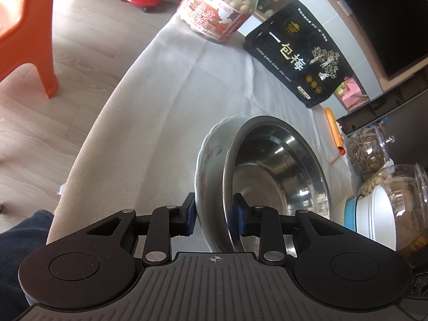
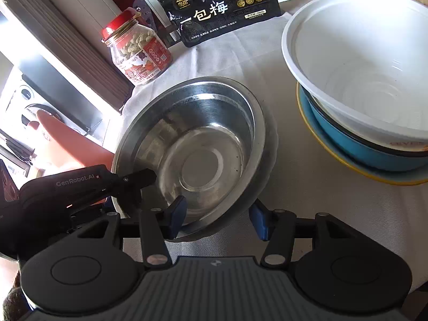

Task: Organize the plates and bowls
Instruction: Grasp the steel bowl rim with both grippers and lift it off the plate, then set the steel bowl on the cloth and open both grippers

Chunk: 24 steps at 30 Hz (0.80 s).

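Note:
A steel bowl [image 1: 275, 176] [image 2: 192, 144] with a flower print on its outer wall is tilted above the cloth-covered table [image 1: 160, 112]. My left gripper [image 1: 214, 214] is shut on its rim, one pad outside and one inside; it also shows at the left of the right wrist view [image 2: 133, 182]. My right gripper [image 2: 218, 215] is open, its jaws standing either side of the bowl's near rim without closing on it. A stack stands at the right: a white bowl [image 2: 361, 61] in a blue bowl [image 2: 355, 147] on a yellow-rimmed plate [image 2: 334, 157].
A peanut jar [image 1: 222, 8] [image 2: 136, 53] and a black snack bag [image 1: 297, 53] [image 2: 216, 5] stand at the table's far side. Glass jars [image 1: 366, 149] stand beside the stack. An orange chair [image 1: 24, 26] is on the floor to the left.

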Available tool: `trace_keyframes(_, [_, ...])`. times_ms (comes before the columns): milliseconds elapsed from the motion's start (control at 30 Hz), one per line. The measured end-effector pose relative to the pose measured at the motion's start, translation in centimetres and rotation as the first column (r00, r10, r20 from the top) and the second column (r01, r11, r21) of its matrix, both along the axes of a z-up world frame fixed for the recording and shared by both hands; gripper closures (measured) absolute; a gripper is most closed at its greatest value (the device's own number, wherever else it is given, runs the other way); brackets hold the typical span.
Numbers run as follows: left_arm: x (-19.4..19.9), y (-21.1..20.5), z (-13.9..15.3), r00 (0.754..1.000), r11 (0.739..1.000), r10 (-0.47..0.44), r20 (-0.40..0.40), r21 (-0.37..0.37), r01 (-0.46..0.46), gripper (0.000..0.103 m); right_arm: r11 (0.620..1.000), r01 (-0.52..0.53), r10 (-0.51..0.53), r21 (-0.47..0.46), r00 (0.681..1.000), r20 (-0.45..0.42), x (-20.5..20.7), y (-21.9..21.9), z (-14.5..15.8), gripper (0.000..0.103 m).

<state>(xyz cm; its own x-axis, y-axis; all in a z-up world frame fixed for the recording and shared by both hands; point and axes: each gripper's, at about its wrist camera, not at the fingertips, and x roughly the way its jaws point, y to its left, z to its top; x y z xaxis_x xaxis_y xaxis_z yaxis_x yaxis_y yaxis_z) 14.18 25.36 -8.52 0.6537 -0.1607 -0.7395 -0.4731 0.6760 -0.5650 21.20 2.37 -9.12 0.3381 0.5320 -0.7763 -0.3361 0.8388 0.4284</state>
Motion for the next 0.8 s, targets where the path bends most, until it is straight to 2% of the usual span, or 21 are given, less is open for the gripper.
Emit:
trace_keyframes(233, [-0.5,-0.3,0.8,1.000,0.999,0.026,-0.007,0.038,-0.025,0.072,0.998,-0.049,0.048,0.031,0.999,0.008,0.4,-0.7,0.0,0.051])
trace_keyframes(300, [-0.9,-0.6,1.8,0.999,0.995,0.047,0.004,0.089,-0.047,0.072,0.997,-0.074,0.073,0.019,0.996,0.057,-0.3,-1.3,0.7,0.050])
trace_keyframes(400, [-1.6,-1.1,4.3,0.995,0.975,0.097,0.039,0.195,-0.103,0.072,0.988,-0.150,0.146,0.020,0.978,0.150,-1.5,-2.3,2.4,0.049])
trace_keyframes(533, [-2.0,-2.1,7.6,0.988,0.967,0.108,0.113,0.218,-0.130,0.072,0.969,-0.238,0.214,0.067,0.943,0.254,-2.4,-4.6,5.7,0.049])
trace_keyframes(600, [-1.6,-3.4,8.8,0.987,0.975,0.063,0.148,0.202,-0.093,0.072,0.964,-0.260,0.222,0.063,0.909,0.352,-2.8,-6.7,8.0,0.049])
trace_keyframes(667, [-0.6,-5.2,9.7,0.987,0.983,-0.008,0.161,0.184,-0.022,0.072,0.971,-0.234,0.196,0.036,0.878,0.436,-2.9,-8.7,9.7,0.049])
trace_keyframes(733, [0.9,-7.5,10.2,0.982,0.986,-0.088,0.167,0.157,0.061,0.072,0.988,-0.154,0.125,0.017,0.856,0.502,-2.2,-11.3,11.0,0.046])
trace_keyframes(800, [2.3,-9.8,10.2,0.974,0.981,-0.157,0.166,0.142,0.134,0.072,0.998,-0.057,0.047,0.002,0.847,0.529,-1.1,-13.7,11.3,0.042])
